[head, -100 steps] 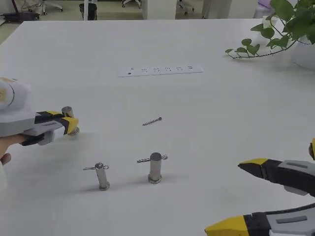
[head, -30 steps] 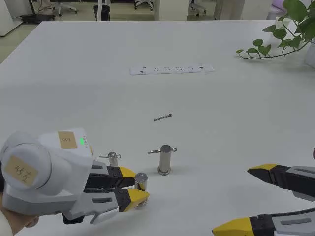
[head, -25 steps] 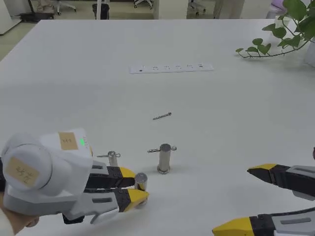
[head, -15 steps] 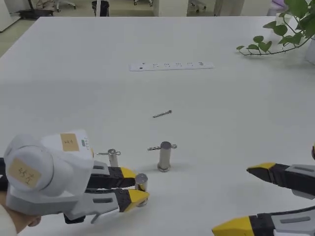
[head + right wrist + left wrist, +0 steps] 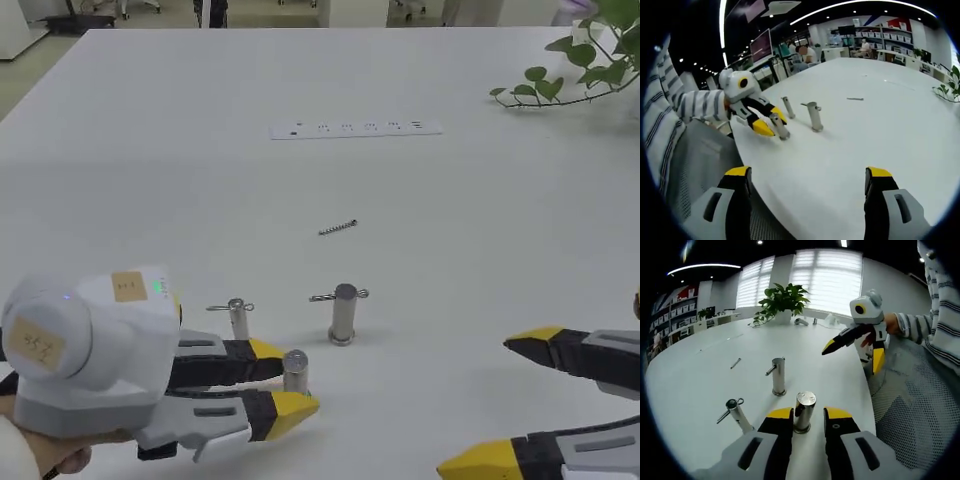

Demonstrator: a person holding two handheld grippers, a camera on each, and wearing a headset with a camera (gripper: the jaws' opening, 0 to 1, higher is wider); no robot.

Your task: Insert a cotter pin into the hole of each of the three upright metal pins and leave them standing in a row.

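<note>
- White table [image 5: 500, 200]: all parts stand on it.
- Left gripper [image 5: 283, 378]: near left, held level, pointing right; jaws narrowly parted either side of the bare pin [image 5: 294, 368], a slim gap on one side in left gripper view. 3.3 s ago it held that pin further left, beyond the others.
- Right gripper [image 5: 490, 400]: near right, pointing left, jaws spread wide; body cut off by frame edge.
- Plant [image 5: 590, 60]: far right, partly cut off.
- Power strip [image 5: 356, 128]: far centre.
- Tall pin [image 5: 343, 315] & short pin [image 5: 238, 318]: upright, cotters fitted, just beyond bare pin.
- Loose cotter pin [image 5: 338, 228]: lying mid-table.
- Bare pin's hole: can't make out.
</note>
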